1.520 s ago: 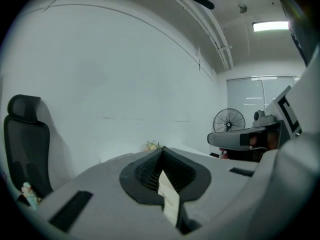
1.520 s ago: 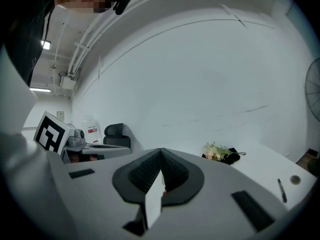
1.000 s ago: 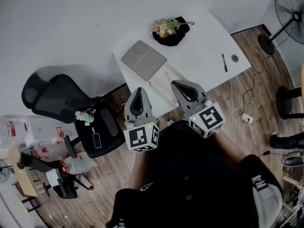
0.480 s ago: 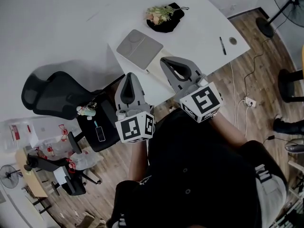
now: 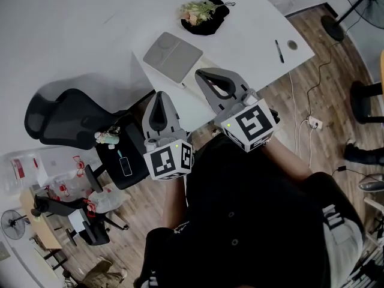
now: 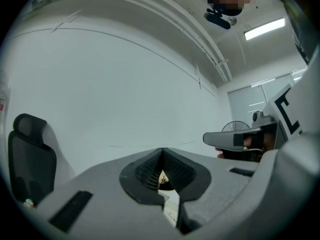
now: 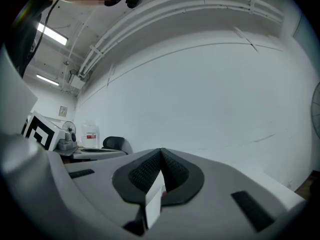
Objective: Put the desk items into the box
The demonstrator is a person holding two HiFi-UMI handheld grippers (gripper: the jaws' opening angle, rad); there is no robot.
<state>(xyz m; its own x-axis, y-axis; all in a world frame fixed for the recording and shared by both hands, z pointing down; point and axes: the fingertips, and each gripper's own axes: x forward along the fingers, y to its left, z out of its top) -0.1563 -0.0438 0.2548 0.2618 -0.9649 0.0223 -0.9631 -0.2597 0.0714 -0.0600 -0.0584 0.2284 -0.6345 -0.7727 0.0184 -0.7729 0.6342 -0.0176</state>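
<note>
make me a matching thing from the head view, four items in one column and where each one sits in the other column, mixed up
Items
1. thin black pen
2. flat grey rectangular pad
3. black high-backed office chair
4. bunch of flowers on black cloth

Places
A. off the white desk, to its left in the view
B. at the desk's far edge
C. at the desk's right end, beside a small round object
D. on the desk's left part

Pairs: 1-C, 2-D, 3-A, 4-B
</note>
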